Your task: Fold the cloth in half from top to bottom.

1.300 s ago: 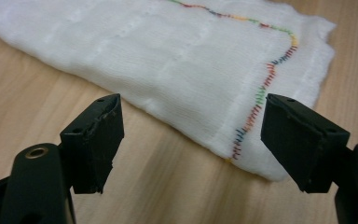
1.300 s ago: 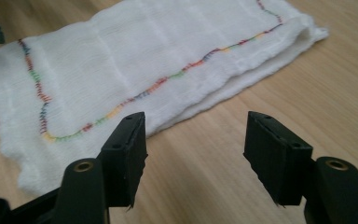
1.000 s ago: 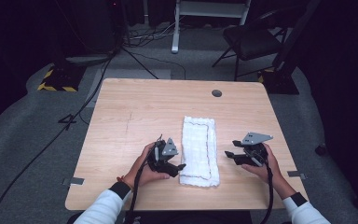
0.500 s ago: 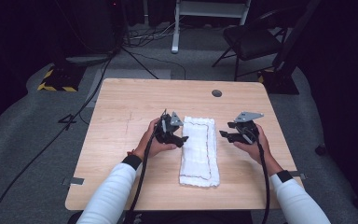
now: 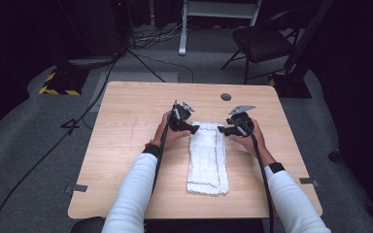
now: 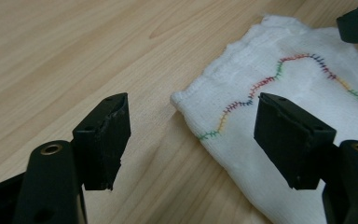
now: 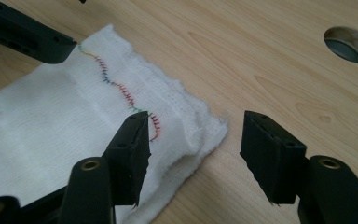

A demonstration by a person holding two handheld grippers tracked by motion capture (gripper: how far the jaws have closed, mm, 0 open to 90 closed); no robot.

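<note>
Near edge of the desk [image 5: 126, 194], lower frame of the high view: two white-sleeved forearms come in from the bottom, cables trailing back along them.

Folded white cloth [image 5: 206, 158] lies flat at centre frame, long axis running from near to far, its near end close to the desk's front edge. It has a wavy line of multicoloured stitching [image 6: 279, 70] across it.

Left gripper [image 5: 193, 128] sits at the cloth's far left corner, centre of the frame. In the left gripper view the jaws stand apart, straddling that corner: one pad over bare wood on the left, the other over the cloth on the right. The jaws have just been closing a little, with the cloth corner between them but the pads not pressing on it.

Right gripper [image 5: 222, 130] is at the cloth's far right corner, just right of centre. In the right gripper view the jaws are apart, the left pad over the cloth by the stitching and the right pad over bare desk. They have just opened slightly; nothing is clamped. I cannot tell whether the pads touch the fabric.

Further up: round grommet hole [image 5: 226, 97] near the desk's far edge. Beyond the desk, upper right, a dark chair [image 5: 262, 41] on the floor.
</note>
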